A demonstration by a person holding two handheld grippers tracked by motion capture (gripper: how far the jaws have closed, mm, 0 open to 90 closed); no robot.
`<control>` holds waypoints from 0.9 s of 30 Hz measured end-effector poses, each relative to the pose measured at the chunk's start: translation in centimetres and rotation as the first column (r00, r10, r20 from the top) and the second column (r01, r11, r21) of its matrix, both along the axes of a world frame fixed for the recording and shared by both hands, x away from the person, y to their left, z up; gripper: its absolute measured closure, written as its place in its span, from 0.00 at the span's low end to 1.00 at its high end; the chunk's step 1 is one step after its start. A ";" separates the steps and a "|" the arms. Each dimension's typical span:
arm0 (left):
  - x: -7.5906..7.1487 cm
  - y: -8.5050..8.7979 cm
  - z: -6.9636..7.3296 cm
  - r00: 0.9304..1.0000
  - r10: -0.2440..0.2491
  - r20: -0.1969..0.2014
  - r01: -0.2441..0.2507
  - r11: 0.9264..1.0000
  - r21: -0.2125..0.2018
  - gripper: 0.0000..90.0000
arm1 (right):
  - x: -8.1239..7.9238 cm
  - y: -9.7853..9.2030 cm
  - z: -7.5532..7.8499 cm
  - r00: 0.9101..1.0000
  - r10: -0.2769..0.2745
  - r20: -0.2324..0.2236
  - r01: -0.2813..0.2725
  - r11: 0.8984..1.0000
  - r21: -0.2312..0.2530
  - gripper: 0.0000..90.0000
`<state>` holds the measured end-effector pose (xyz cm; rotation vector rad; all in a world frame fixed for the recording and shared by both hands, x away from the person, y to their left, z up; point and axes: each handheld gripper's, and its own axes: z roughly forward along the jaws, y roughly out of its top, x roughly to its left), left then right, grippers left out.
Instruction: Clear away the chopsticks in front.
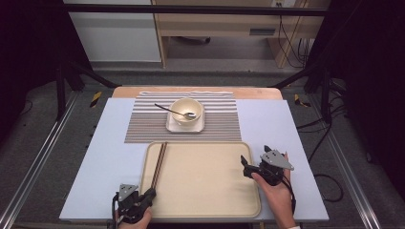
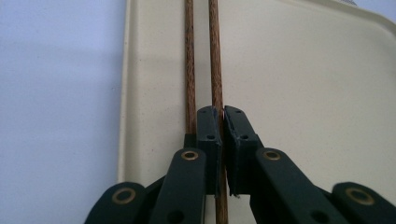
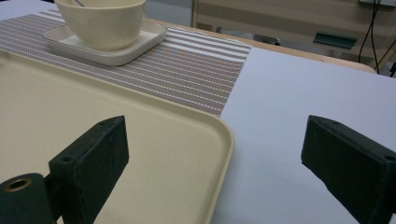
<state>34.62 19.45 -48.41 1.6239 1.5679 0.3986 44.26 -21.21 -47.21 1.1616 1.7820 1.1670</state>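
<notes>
Two brown wooden chopsticks (image 1: 159, 164) lie side by side along the left side of a beige tray (image 1: 205, 200). My left gripper (image 1: 152, 192) sits at the tray's near left corner. In the left gripper view it (image 2: 223, 112) is shut on the near end of the right chopstick (image 2: 215, 56), while the left chopstick (image 2: 189, 70) runs just outside its left jaw. My right gripper (image 1: 255, 155) stands open over the tray's right edge; in the right gripper view it (image 3: 217, 140) has the tray's corner (image 3: 219, 130) between its jaws, untouched.
Beyond the tray, a cream bowl (image 1: 186, 109) with a metal spoon (image 1: 174, 111) in it stands on a square plate (image 1: 185, 126). Both rest on a striped placemat (image 1: 143, 129). A pale blue sheet (image 1: 110, 143) covers the table.
</notes>
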 end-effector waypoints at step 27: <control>-0.1 -0.1 0.1 1.000 0.012 0.017 -0.012 1.000 0.004 0.92 | 0.0 0.1 0.0 1.000 0.001 -0.002 -0.001 1.000 -0.003 0.08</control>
